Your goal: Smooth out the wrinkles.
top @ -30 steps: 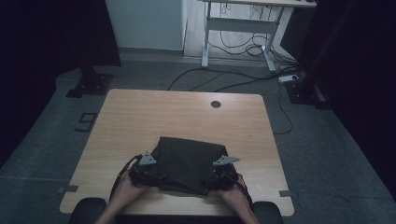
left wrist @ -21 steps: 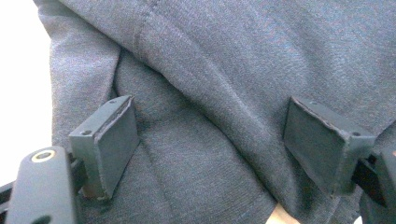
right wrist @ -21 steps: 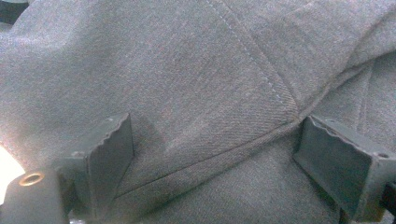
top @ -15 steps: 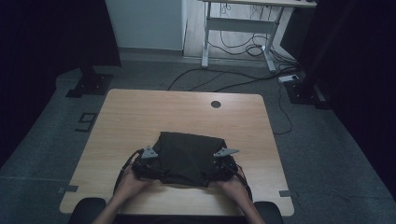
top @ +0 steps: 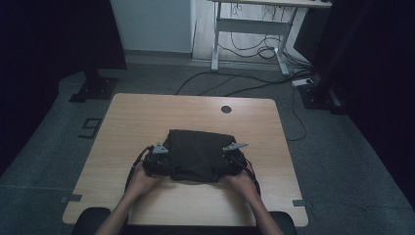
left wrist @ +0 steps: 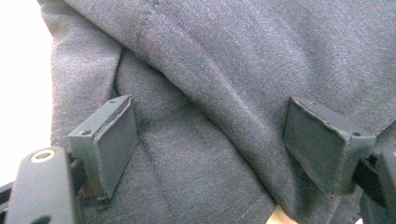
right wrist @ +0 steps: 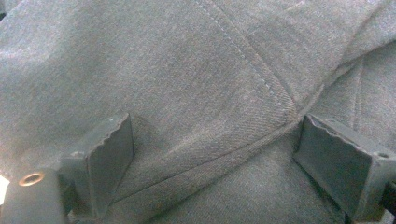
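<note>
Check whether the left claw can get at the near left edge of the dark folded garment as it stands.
Probably yes: the left claw is already against the dark folded garment, jaws wide apart with cloth between them and nothing else in the way.

From the high view we look forward and down from above the person's side of the wooden table (top: pixel 147 112), far enough off to take in the whole tabletop, the grey floor around it and a desk frame (top: pixel 249 29) at the back. The left gripper view rides on the left gripper (left wrist: pixel 210 140) and looks along its two black jaws, very close to the dark folded garment (left wrist: pixel 224 70). The right gripper view sits likewise on the right gripper (right wrist: pixel 215 158), pressed as near to the same cloth (seams fill the frame). All three views share that garment (top: pixel 195 154).
</note>
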A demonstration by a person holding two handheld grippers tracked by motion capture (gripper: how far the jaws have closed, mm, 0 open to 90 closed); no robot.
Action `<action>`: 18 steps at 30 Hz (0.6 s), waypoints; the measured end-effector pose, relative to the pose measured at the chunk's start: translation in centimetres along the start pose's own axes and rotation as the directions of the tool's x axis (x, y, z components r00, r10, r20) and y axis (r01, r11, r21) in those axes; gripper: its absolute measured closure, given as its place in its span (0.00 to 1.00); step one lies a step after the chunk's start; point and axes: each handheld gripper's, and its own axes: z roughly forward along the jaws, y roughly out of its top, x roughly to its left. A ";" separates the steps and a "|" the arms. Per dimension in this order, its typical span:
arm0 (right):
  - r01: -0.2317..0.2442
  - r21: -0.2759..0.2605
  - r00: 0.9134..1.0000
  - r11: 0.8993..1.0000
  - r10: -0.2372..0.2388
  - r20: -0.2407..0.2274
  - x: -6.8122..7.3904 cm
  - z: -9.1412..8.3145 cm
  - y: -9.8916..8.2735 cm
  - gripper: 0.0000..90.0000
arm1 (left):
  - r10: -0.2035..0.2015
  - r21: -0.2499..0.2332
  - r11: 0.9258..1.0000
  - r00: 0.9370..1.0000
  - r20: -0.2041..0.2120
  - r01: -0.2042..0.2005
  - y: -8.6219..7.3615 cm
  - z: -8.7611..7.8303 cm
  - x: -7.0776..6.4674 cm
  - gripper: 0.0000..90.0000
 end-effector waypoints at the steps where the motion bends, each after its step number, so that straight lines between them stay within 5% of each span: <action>1: 0.000 0.001 1.000 1.000 0.000 0.002 -0.2 0.1 0.2 0.12 | -0.002 -0.003 1.000 1.000 -0.002 0.002 0.1 0.1 0.1 0.19; 18: -0.037 0.008 0.998 0.999 0.036 0.042 -3.0 2.5 3.4 0.12 | -0.022 -0.009 1.000 0.999 -0.025 0.022 2.8 2.7 2.9 0.20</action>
